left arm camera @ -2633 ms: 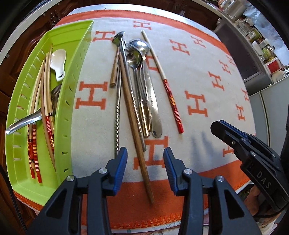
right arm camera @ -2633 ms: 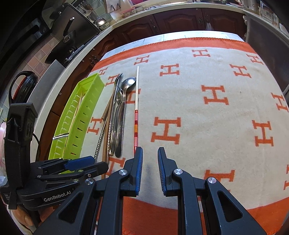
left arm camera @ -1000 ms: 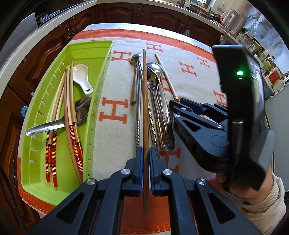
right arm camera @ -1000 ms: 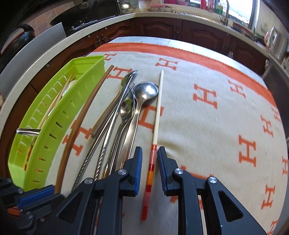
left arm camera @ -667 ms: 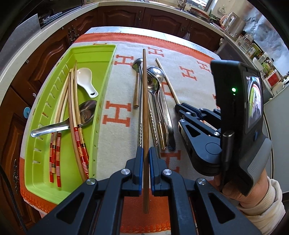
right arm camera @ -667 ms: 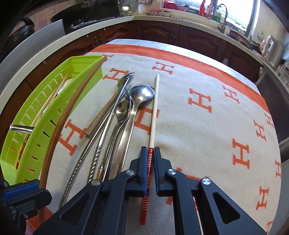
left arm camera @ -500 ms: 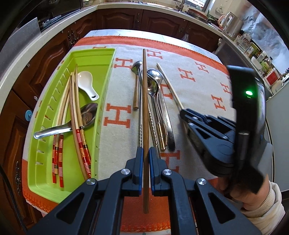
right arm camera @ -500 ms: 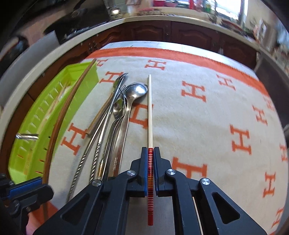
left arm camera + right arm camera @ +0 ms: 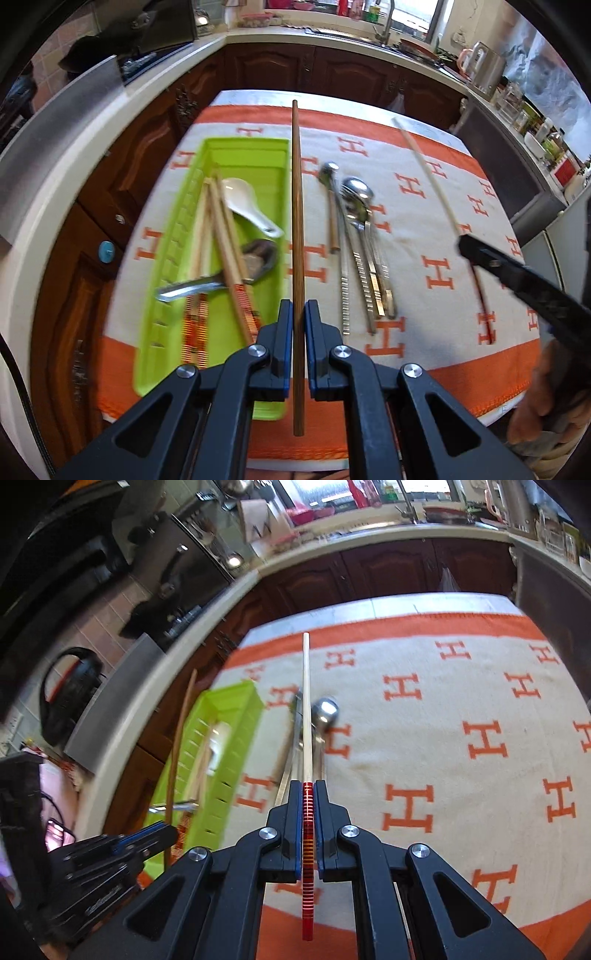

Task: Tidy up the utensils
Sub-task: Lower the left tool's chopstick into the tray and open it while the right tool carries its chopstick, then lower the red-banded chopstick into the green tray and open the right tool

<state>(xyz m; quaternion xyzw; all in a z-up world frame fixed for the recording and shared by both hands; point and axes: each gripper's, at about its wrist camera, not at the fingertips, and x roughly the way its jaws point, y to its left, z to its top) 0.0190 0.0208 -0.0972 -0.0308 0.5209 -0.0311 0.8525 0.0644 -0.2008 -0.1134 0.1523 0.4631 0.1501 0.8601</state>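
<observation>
Above the cloth, both grippers tilt downward, each clamping a chopstick.

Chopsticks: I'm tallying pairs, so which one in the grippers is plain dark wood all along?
The brown chopstick clamped in the left gripper. The right gripper holds a pale chopstick with a red-striped end.

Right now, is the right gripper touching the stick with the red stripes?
Touching. In the right wrist view, the right gripper has both blue pads pressed against the red-striped chopstick, which sticks out in front, lifted above the blanket.
</observation>
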